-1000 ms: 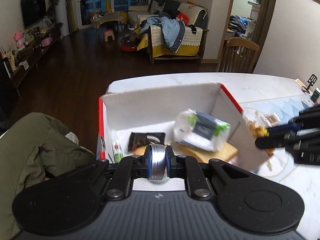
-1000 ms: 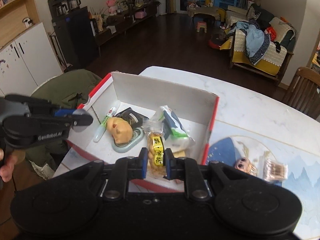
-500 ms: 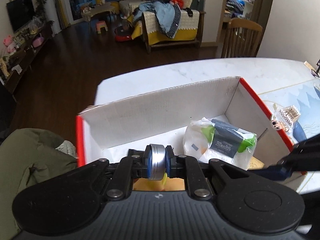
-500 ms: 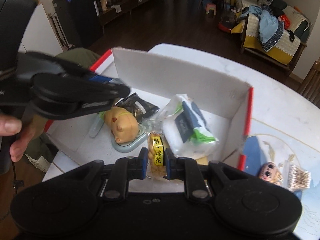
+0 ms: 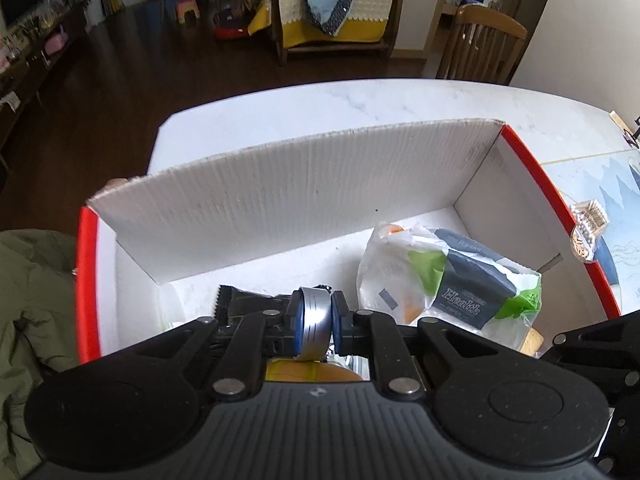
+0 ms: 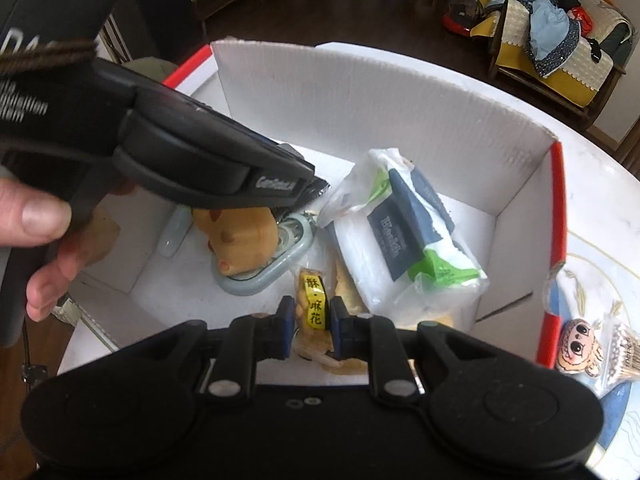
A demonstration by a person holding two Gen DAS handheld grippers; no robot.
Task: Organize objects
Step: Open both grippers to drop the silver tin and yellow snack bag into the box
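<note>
Over the cardboard box (image 5: 304, 200), my left gripper (image 5: 315, 322) pinches a metal disc (image 5: 316, 320), my right gripper (image 6: 310, 330) a snack packet (image 6: 313, 308); next, release inside.

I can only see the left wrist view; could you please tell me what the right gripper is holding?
Observer: The right gripper is shut on a clear snack packet with a yellow label, over the near side of the box.
Operator: Thank you. What is the yellow thing below my left gripper, which holds the silver roll?
Observer: A yellow animal-shaped toy, lying on a grey ring on the box floor.
Operator: Is my gripper touching it?
Observer: Its tips sit above the toy, by the black packet; whether they touch, I cannot tell.
</note>
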